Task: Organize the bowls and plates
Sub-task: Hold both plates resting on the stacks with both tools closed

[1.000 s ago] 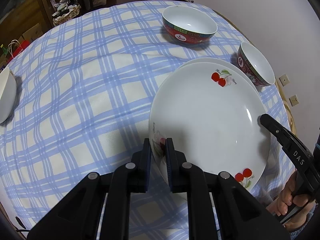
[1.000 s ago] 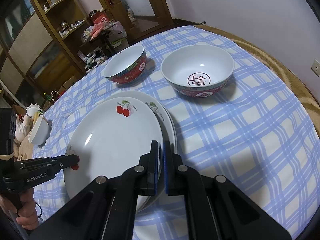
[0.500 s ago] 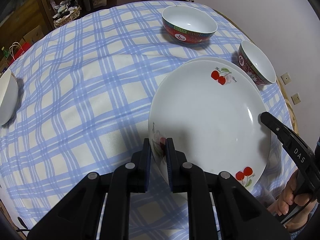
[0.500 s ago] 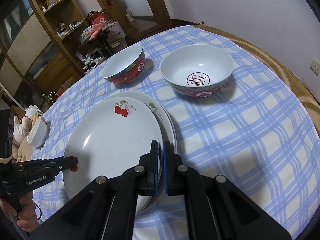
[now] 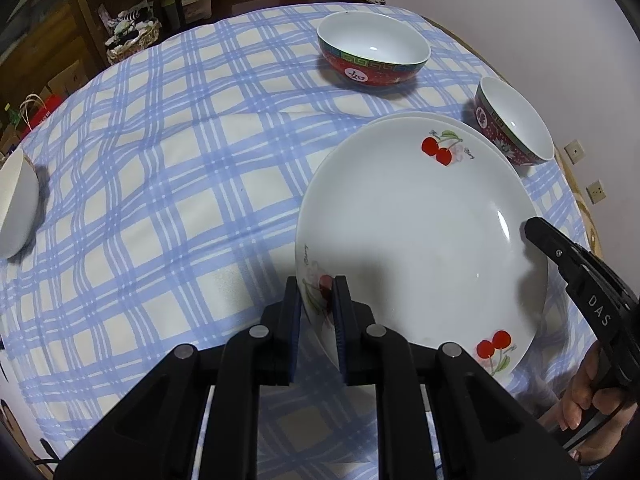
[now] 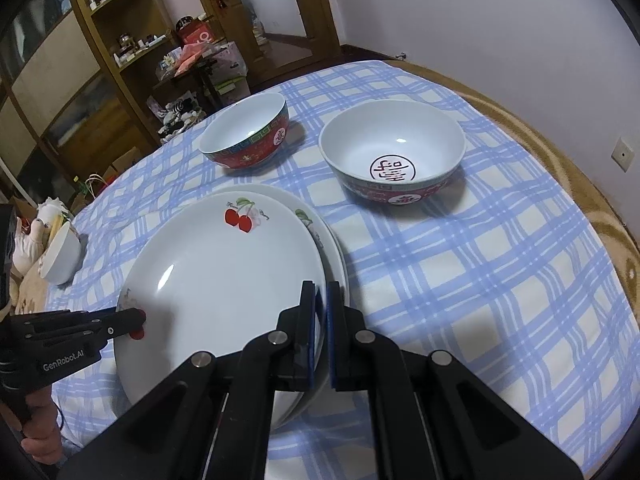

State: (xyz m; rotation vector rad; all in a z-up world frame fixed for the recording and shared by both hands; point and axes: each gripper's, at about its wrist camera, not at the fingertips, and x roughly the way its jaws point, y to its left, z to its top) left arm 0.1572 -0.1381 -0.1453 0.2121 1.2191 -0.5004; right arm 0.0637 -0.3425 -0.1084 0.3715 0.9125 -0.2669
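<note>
A white cherry plate (image 5: 420,236) is held by its rim on both sides, just above a second cherry plate (image 6: 334,244) on the checked tablecloth. My left gripper (image 5: 318,296) is shut on its near left rim; it also shows in the right wrist view (image 6: 136,320). My right gripper (image 6: 320,308) is shut on the opposite rim; it also shows in the left wrist view (image 5: 536,228). A red bowl (image 6: 248,136) and a second red bowl with a red character inside (image 6: 394,152) stand beyond the plates.
A white bowl (image 5: 16,204) sits at the table's far left edge. The round table's edge (image 6: 600,208) curves close to the wall on the right. Wooden shelves (image 6: 80,60) and clutter stand beyond the table.
The held plate has shifted slightly toward the lower plate. Both grippers stay shut on its rim.
</note>
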